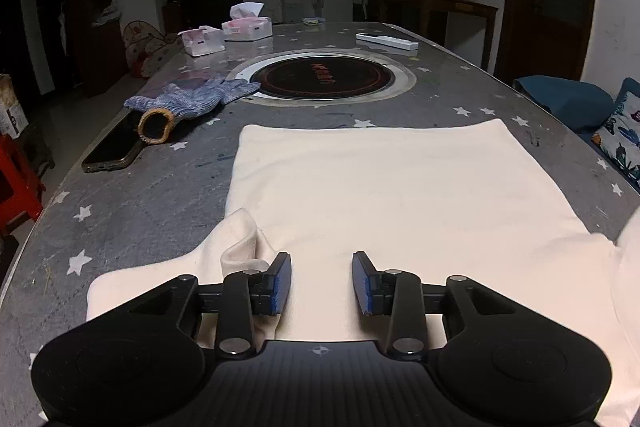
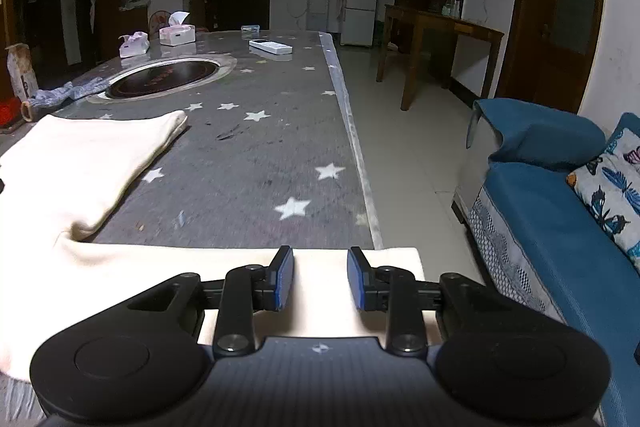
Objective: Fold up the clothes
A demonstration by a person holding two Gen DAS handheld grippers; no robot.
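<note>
The cream garment point(image 1: 380, 187) lies flat on the star-printed table point(image 1: 160, 187), its body stretching straight ahead of the left tool point(image 1: 321, 283) with a tidy far edge just short of the round inset burner point(image 1: 320, 79). Ahead and to the left of that tool a sleeve or corner point(image 1: 240, 239) is turned up over the body, its cuff bunched just beside the left finger. Below the right tool point(image 2: 320, 277) a strip of the same cloth point(image 2: 248, 259) runs across to the table's right edge, while the body spreads off to that tool's left. Both tools are released: their blue pads stand well apart with cloth showing between them and nothing gripped. As a judgement, the folding is only partly there: one piece seems to lie turned in on the left, the strip under the right tool lies spread outward, and the body is at full length, so the garment is not a compact fold. Whether that strip is a sleeve or a hem cannot be told. To the left tool's far left lie a knitted glove point(image 1: 188, 99) and a phone point(image 1: 116, 143), both apart from the garment
</note>
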